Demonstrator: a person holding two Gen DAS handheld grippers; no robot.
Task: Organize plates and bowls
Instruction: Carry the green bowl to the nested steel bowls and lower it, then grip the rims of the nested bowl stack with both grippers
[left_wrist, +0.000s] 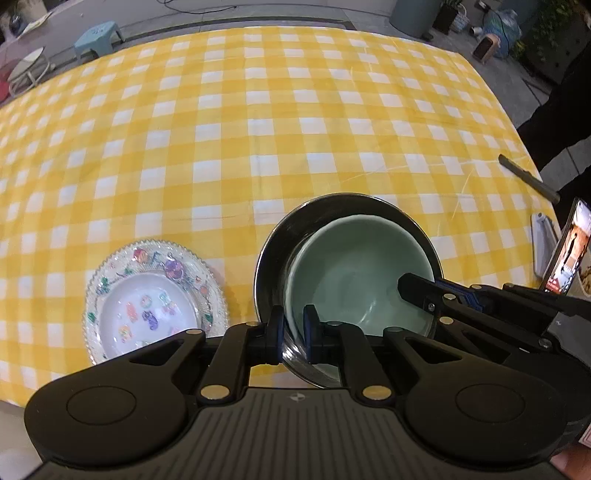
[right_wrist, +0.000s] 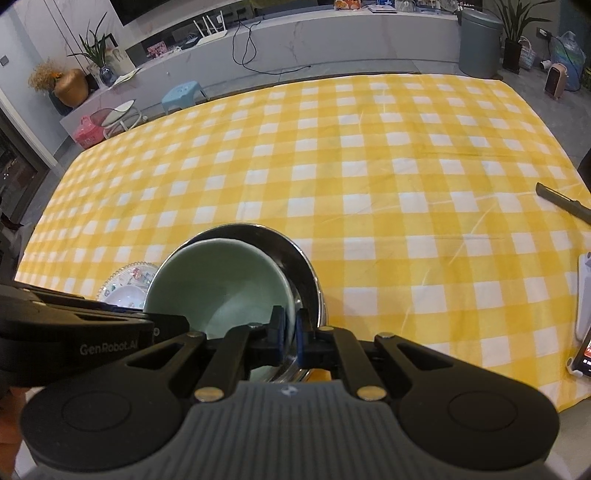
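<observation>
Green bowl nested in steel bowl, lower centre.
Left tongs and right tongs both clamping rims, likely steadying the stack.

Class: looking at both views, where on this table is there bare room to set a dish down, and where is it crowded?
Free: the checked cloth beyond the steel bowl, out to the far edge. Crowded: the near edge, with the patterned plate, nested green bowl and phone.
</observation>
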